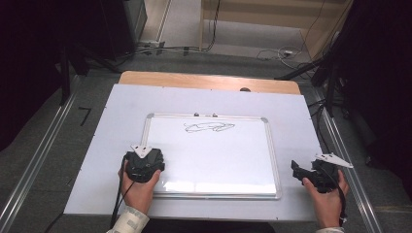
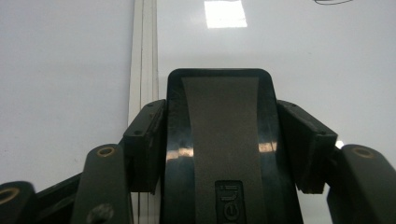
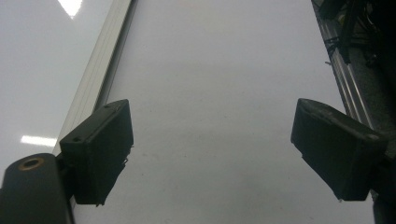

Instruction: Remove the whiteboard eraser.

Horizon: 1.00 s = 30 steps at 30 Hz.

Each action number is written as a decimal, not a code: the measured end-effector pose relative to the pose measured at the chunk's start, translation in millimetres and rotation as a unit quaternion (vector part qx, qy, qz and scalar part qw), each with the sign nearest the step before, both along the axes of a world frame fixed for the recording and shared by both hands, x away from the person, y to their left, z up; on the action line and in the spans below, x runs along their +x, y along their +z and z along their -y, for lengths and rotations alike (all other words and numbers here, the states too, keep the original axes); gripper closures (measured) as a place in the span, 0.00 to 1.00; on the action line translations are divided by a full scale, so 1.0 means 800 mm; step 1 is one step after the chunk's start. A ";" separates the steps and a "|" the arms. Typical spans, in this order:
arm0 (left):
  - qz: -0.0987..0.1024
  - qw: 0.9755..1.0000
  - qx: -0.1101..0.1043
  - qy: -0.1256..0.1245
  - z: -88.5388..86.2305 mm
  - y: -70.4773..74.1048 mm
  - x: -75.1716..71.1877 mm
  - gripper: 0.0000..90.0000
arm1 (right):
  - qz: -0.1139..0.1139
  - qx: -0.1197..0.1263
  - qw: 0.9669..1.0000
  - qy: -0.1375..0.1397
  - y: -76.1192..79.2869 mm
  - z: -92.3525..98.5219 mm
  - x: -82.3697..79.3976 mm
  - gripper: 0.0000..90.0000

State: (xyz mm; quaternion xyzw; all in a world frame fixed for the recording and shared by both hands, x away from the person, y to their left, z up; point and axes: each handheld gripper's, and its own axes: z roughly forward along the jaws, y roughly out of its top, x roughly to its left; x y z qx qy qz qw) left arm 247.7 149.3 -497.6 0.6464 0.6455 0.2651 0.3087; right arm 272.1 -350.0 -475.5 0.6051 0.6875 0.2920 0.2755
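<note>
Left gripper [image 2: 219, 149] jaws clamped on black eraser [image 2: 219, 121] over whiteboard [image 1: 214, 160]; right gripper [image 3: 212, 149] jaws wide, empty.

A white sheet [image 1: 111, 145] covers most of a wooden table [image 1: 204, 80] — only the far edge of wood shows. Metal rails [image 1: 36, 160] run along the grey floor [image 1: 58, 136] on both sides, cables [image 1: 277, 52] lie beyond — near a pale cabinet [image 1: 272, 14].

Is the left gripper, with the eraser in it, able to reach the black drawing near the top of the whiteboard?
Probably yes. The left gripper, shut on the black eraser, sits at the whiteboard's lower left corner. The board between it and the black drawing is bare, so nothing blocks the way.
</note>
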 end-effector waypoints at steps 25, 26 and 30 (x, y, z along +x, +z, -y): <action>0.016 1.000 -0.020 -0.016 -0.008 0.020 0.007 0.45 | -0.002 0.003 1.000 -0.001 0.000 0.000 0.001 0.13; 0.016 0.999 -0.023 -0.017 -0.008 0.020 0.008 0.45 | -0.001 0.003 1.000 0.000 0.000 -0.001 0.002 0.13; 0.013 0.999 -0.025 -0.021 -0.008 0.020 0.013 0.45 | -0.005 0.003 1.000 0.003 -0.002 -0.003 0.007 0.13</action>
